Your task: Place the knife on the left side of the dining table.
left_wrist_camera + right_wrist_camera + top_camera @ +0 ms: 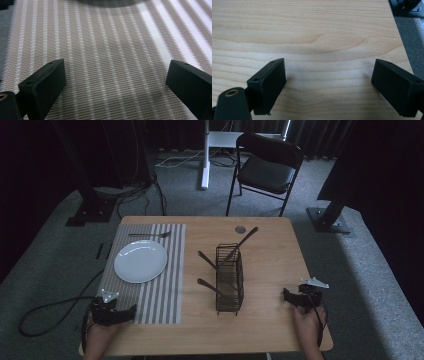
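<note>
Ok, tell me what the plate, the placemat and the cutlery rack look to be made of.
Plate: probably glazed ceramic, plain white with a soft sheen, though melamine would look alike.
Placemat: a woven mat, likely vinyl or fabric; the left gripper view shows a fine mesh weave in beige and white stripes.
Cutlery rack: dark wire, apparently metal, an open grid you can see through.

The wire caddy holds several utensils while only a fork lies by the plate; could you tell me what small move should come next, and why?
Probably reach the right tool, open and holding nothing, toward the wire caddy for a utensil handle. The fork already lies above the plate, so the setting looks unfinished.
</note>
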A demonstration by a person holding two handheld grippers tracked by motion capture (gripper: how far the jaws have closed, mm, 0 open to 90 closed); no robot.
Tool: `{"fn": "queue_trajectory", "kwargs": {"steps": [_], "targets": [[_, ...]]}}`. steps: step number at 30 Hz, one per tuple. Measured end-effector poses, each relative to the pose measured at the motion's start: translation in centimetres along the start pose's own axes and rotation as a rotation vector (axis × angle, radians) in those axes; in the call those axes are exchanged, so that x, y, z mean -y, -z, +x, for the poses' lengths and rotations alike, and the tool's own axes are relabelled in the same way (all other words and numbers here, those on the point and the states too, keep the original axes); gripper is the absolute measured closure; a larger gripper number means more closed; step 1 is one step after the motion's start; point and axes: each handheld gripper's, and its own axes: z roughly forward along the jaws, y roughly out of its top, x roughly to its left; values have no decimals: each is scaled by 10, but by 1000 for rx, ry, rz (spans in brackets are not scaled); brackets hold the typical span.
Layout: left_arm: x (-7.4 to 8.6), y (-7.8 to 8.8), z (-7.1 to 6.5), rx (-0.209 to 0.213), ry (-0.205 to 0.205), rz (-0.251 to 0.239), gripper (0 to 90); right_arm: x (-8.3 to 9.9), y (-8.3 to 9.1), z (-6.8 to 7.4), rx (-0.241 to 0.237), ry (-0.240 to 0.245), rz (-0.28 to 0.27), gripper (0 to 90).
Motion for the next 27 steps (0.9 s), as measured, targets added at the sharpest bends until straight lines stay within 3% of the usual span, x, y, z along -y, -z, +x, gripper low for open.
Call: {"fn": "queue_trajectory", "kwargs": {"steps": [5, 16, 19, 27], "targets": [[-9, 3, -10, 66, -20, -20, 32, 0, 0, 0, 0, 0, 0, 118], [-31, 12, -28, 148, -89, -51, 33, 0, 0, 0, 0, 0, 0, 118], [-37, 13, -33, 143, -118, -60, 32, 0, 0, 0, 0, 0, 0, 117], [-55, 13, -48, 190, -165, -87, 33, 0, 0, 0, 0, -1, 0, 117]]}}
